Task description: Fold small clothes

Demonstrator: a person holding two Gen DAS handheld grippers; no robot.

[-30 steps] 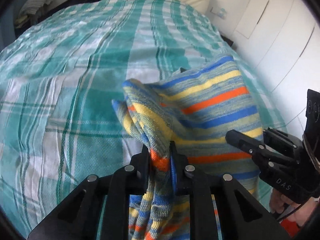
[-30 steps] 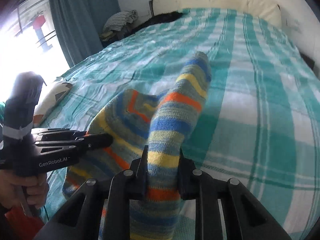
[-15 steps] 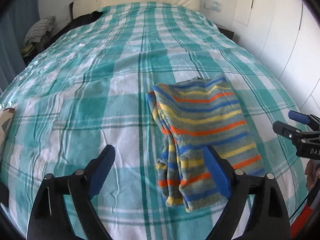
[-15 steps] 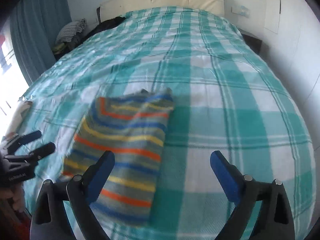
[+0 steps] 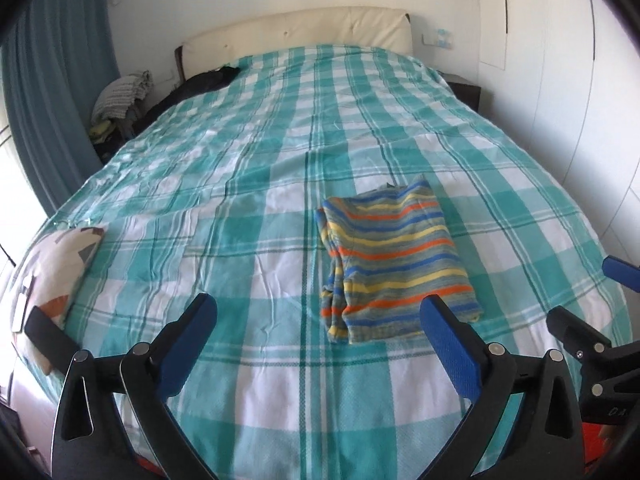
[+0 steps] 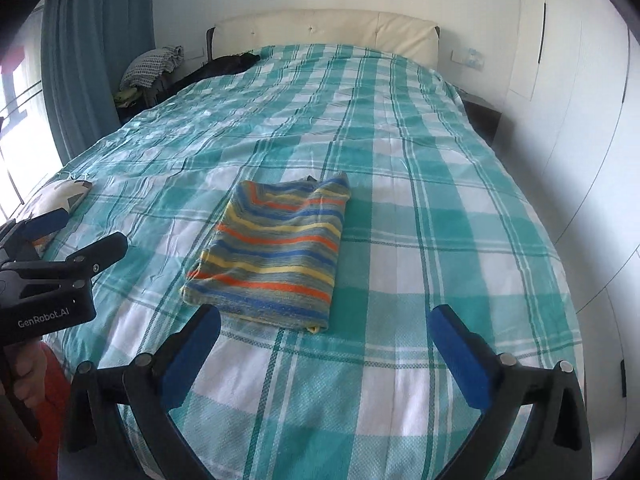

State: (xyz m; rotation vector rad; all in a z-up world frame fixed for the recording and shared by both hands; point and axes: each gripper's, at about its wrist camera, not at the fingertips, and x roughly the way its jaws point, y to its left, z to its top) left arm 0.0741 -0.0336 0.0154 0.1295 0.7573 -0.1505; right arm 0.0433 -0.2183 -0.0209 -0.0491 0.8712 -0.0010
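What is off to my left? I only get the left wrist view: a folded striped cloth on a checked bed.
Observer: The right wrist view shows the left hand-held gripper from the side, open, with GenRobot.AI printed on its body.
Operator: Is somebody holding it?
Observer: Yes, a bare hand is wrapped around its handle underneath.
Operator: Anything beyond it?
Observer: A bright window, left of the blue curtain.

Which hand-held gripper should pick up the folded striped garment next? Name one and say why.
Probably left. The striped garment lies just ahead of the left hand-held gripper, its near edge by the right fingertip. The right hand-held gripper is similarly close, so the margin is small. Both are open and empty.
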